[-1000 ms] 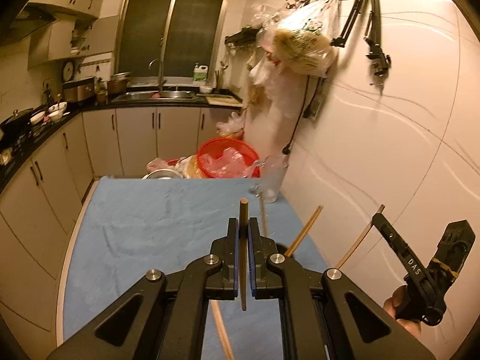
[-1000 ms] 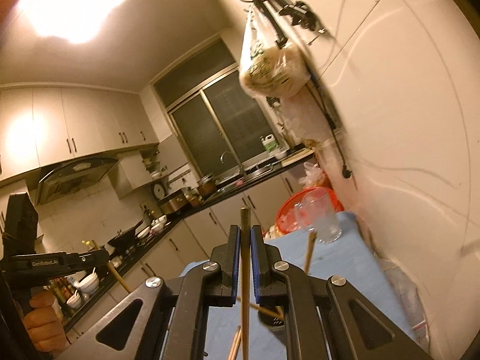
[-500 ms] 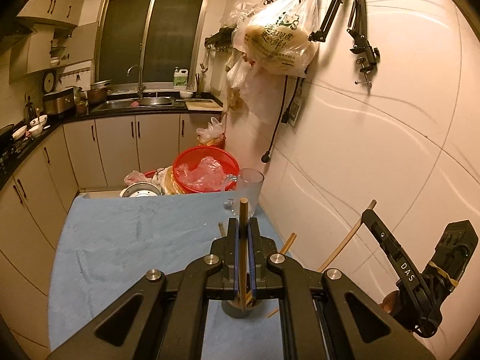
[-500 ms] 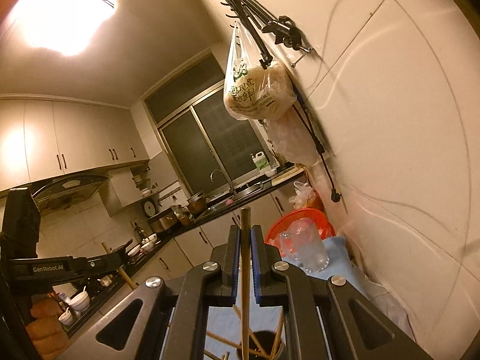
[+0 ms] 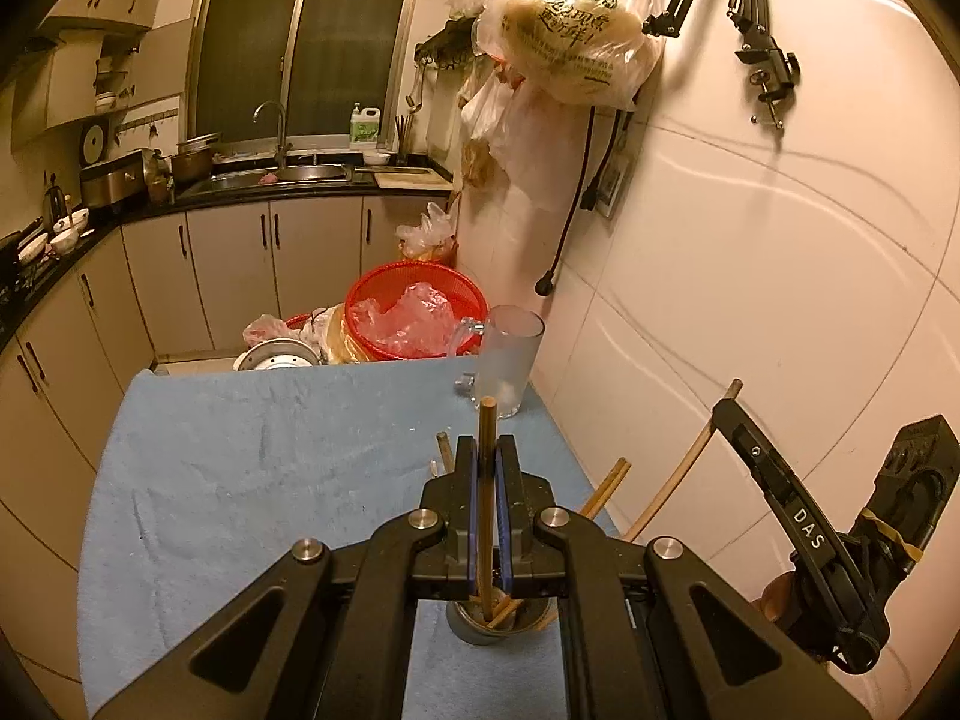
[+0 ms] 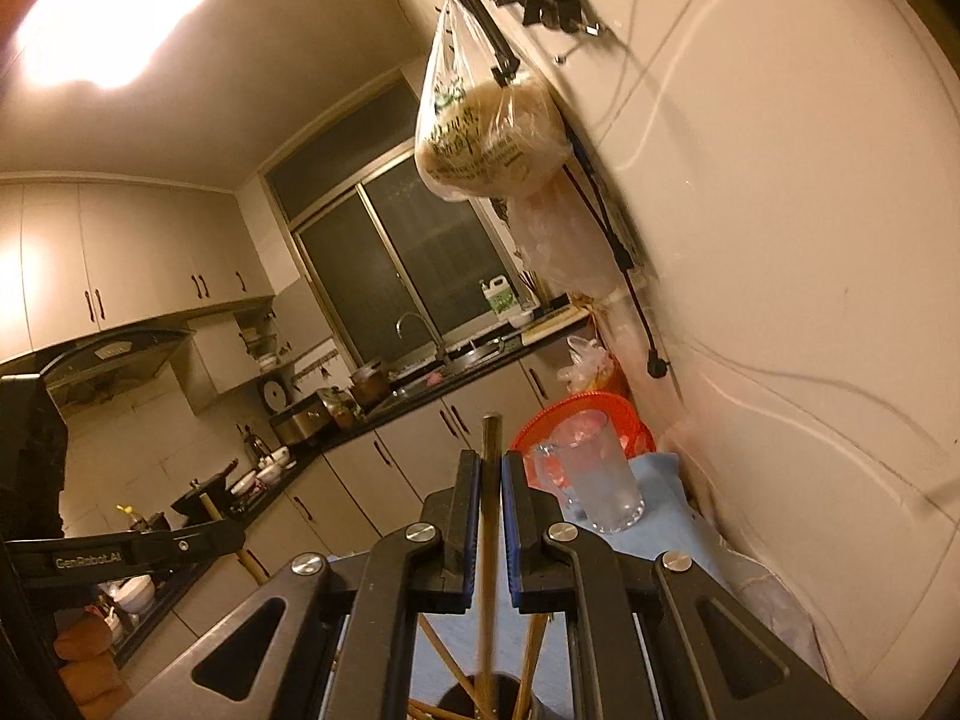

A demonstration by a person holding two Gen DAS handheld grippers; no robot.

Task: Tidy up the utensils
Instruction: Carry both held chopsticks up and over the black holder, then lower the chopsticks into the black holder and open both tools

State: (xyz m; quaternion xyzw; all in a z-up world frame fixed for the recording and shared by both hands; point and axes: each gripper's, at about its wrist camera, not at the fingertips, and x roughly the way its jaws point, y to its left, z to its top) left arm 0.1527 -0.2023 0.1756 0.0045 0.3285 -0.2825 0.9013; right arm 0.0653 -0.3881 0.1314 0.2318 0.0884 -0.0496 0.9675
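Note:
My left gripper (image 5: 487, 450) is shut on a wooden chopstick (image 5: 486, 480) held upright, its lower end inside a round metal holder (image 5: 498, 621) on the blue cloth. Several chopsticks (image 5: 606, 489) lean out of the holder. My right gripper (image 6: 492, 468) has its jaws a little apart around another upright chopstick (image 6: 491, 540) whose lower end stands in the same holder (image 6: 486, 699). The right gripper also shows at the right of the left wrist view (image 5: 729, 414), with a chopstick in it (image 5: 678, 477).
A blue cloth (image 5: 252, 468) covers the table. A frosted glass mug (image 5: 507, 363) stands at its far right corner by the tiled wall (image 5: 750, 300). A red basket (image 5: 414, 309) sits behind the table. A plastic bag (image 5: 576, 30) hangs overhead.
Both grippers have come down over the holder with their chopsticks. The right jaws have parted slightly, and its chopstick now stands in the holder.

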